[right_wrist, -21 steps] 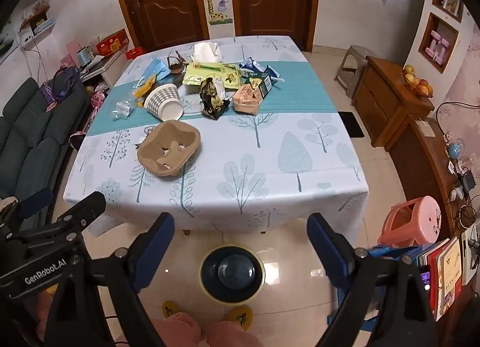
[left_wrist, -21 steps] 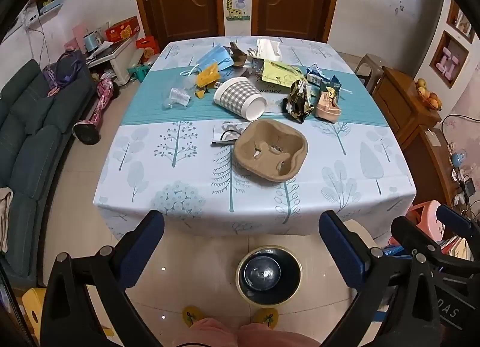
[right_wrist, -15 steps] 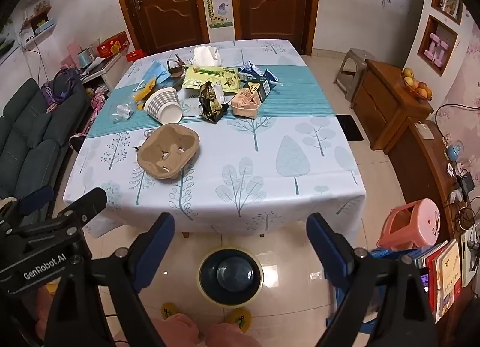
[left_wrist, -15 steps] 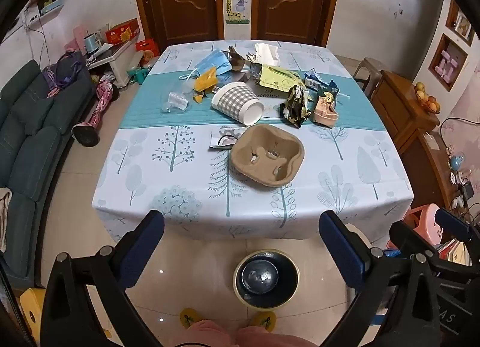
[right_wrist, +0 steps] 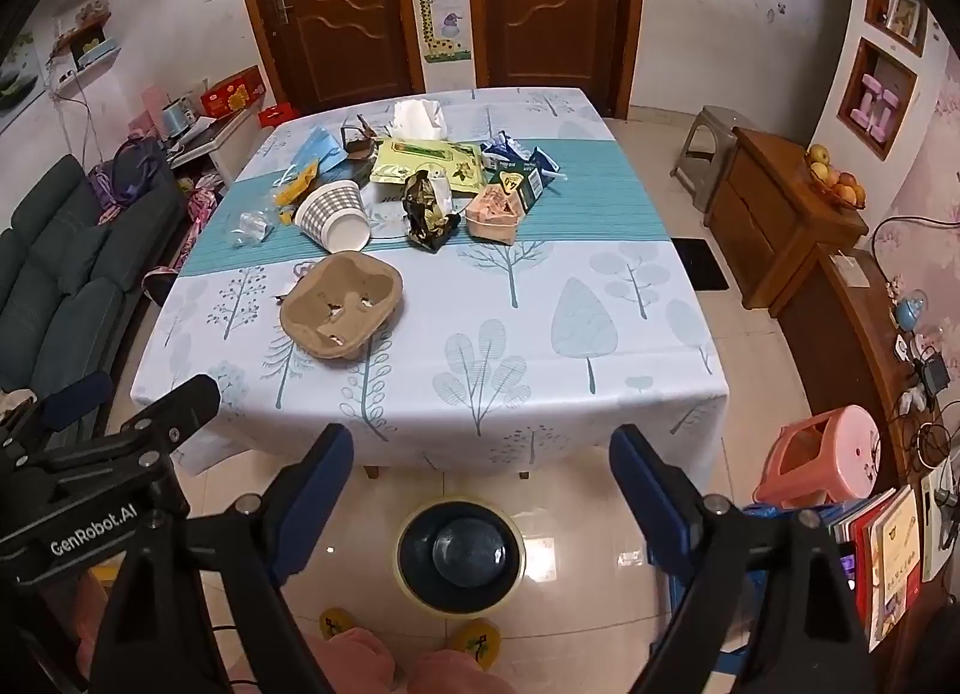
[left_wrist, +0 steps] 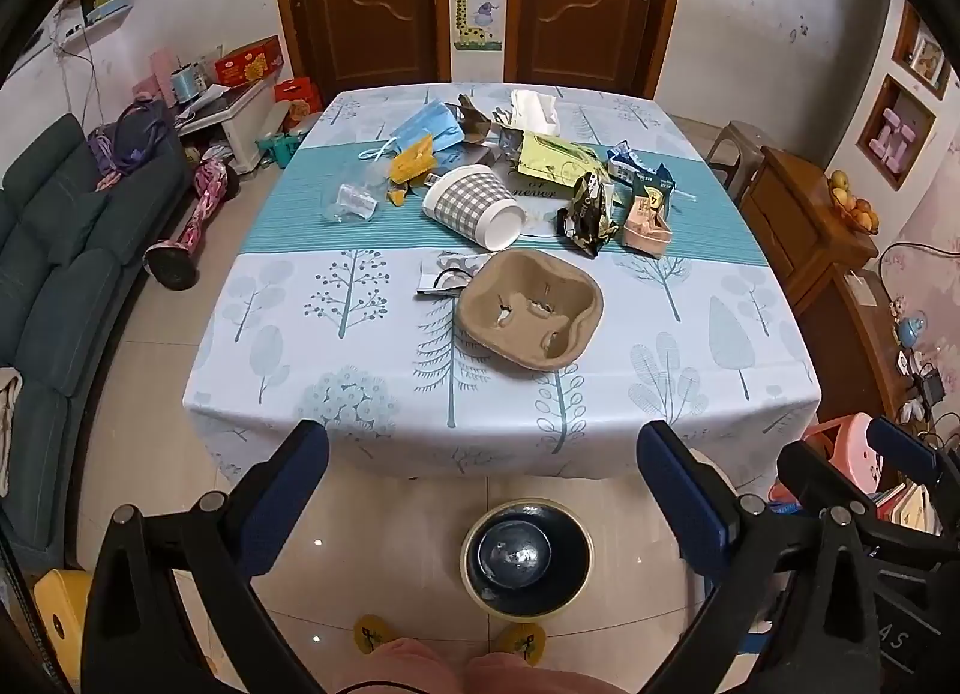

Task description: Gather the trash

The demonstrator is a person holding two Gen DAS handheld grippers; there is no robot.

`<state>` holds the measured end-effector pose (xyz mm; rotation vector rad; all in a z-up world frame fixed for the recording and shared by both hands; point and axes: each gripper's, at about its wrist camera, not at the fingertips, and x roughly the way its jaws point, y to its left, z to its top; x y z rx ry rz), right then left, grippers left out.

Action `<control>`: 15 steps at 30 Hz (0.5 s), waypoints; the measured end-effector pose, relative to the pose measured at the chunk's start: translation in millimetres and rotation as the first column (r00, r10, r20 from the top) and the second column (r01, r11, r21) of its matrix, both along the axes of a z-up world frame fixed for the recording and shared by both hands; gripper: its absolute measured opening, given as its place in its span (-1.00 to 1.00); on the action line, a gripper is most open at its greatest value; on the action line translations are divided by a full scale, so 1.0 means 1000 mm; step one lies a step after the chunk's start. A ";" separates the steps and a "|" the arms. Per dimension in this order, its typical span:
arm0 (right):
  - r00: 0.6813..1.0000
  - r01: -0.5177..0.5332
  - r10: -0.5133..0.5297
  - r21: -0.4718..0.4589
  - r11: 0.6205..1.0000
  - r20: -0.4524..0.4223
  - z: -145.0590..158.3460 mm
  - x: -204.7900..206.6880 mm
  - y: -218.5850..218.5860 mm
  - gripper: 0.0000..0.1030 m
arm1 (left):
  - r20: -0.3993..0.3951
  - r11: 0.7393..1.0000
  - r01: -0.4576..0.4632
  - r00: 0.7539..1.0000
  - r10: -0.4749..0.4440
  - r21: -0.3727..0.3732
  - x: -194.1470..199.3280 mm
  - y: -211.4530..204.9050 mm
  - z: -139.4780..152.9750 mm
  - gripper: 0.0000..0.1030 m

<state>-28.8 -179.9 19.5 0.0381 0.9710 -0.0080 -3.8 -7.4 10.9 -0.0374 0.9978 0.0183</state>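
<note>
Brown pulp caught our eye first in the left wrist view: the cardboard cup carrier lay on the table, nearest the front edge, with the checked paper cup tipped on its side just behind it. Further back the rest of the litter sat in a loose heap: a blue face mask, a yellow-green pouch, a dark foil wrapper and a pink carton. The bin stood on the floor below the table edge, and we could make out no litter in it. Our left gripper hung over the floor short of the table, its jaws spread wide with nothing between them.

From the right wrist view we saw the same layout: carrier, cup, wrapper and carton all on the table, and the bin between our feet. Our right gripper was likewise wide and empty.

We judged the task barely begun: every piece we could see remained to be picked up and dropped in the bin.
</note>
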 end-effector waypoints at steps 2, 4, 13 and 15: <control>1.000 -0.004 0.004 0.000 1.000 -0.003 0.000 0.000 0.000 0.67 | -0.004 1.000 -0.001 1.000 0.001 0.001 -0.001 0.001 0.000 0.97; 1.000 -0.005 0.005 0.004 1.000 -0.005 0.000 0.000 -0.001 0.66 | -0.005 1.000 -0.002 1.000 0.002 0.003 -0.002 0.000 -0.002 0.97; 1.000 -0.005 0.005 0.003 1.000 -0.003 0.000 -0.001 -0.001 0.64 | -0.001 1.000 -0.002 1.000 0.002 0.002 -0.003 0.000 -0.002 0.97; 1.000 -0.006 0.006 0.005 1.000 -0.004 0.000 -0.001 -0.001 0.62 | -0.003 1.000 -0.001 1.000 0.001 0.002 -0.002 0.000 -0.002 0.97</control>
